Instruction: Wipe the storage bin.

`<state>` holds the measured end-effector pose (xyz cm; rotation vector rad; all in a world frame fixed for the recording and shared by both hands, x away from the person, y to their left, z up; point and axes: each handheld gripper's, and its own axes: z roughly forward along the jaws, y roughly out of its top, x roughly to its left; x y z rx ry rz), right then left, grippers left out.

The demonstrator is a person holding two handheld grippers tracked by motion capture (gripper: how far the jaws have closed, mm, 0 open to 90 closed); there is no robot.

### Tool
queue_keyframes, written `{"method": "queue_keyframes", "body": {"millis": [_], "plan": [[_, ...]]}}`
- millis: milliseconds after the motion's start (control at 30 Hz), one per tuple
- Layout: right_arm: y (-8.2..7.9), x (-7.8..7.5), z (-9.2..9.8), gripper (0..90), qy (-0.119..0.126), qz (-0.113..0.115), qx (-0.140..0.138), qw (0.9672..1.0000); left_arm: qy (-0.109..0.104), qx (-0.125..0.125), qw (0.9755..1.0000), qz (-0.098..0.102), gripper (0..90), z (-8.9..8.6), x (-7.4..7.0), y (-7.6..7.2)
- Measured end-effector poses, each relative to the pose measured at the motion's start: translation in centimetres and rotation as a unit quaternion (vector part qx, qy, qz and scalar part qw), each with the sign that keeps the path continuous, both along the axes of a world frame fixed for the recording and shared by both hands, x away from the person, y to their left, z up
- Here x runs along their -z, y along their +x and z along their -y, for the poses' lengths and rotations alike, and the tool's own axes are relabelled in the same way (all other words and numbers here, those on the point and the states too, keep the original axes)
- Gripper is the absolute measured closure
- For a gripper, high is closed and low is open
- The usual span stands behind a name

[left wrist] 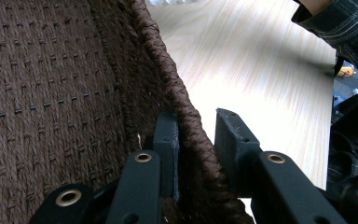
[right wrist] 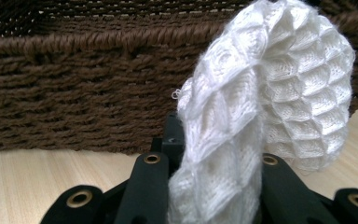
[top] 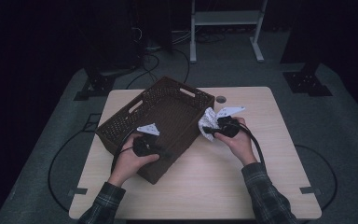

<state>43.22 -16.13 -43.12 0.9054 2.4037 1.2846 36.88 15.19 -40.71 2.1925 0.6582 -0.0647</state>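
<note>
Cloth (right wrist: 242,140) is pinched in the right gripper (right wrist: 214,186), outside the basket (top: 121,123); left gripper (left wrist: 198,154) straddles its near rim, not quite clamped. Placement remains.

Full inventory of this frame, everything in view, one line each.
basket: 1, dark brown woven, on the left half of the table, handle cut-outs in its walls.
cloth: 1, white, honeycomb knit, held up just outside the basket's right wall.
table: 1, light wood, centre; round grommet near its far edge.
frame: 1, white metal, on the floor beyond the table.
cables: several, black, on the grey floor behind the table.
left gripper: 1, black, fingers astride the basket's near rim, one inside and one outside.
right gripper: 1, black, shut on the cloth.
sleeves: 2, dark plaid, at the bottom edge.
</note>
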Motion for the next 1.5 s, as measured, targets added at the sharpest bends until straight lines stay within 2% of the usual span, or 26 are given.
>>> {"method": "queue_keyframes", "body": {"millis": [1033, 1200, 1500], "plan": [[0.1, 4.4, -0.5, 74.7, -0.032, -0.044, -0.001, 0.9985, 0.0, 0.0, 1.0, -0.001, 69.7, 0.0, 0.0, 0.0], [-0.1, 4.2, -0.4, 74.7, -0.036, -0.039, -0.003, 0.9986, 0.0, 0.0, 1.0, -0.001, 69.6, 0.0, 0.0, 0.0], [-0.6, 2.3, -0.1, 74.7, -0.005, -0.015, -0.006, 0.9999, 0.001, -0.001, 1.0, -0.001, 69.4, 0.0, 0.0, 0.0]]}}
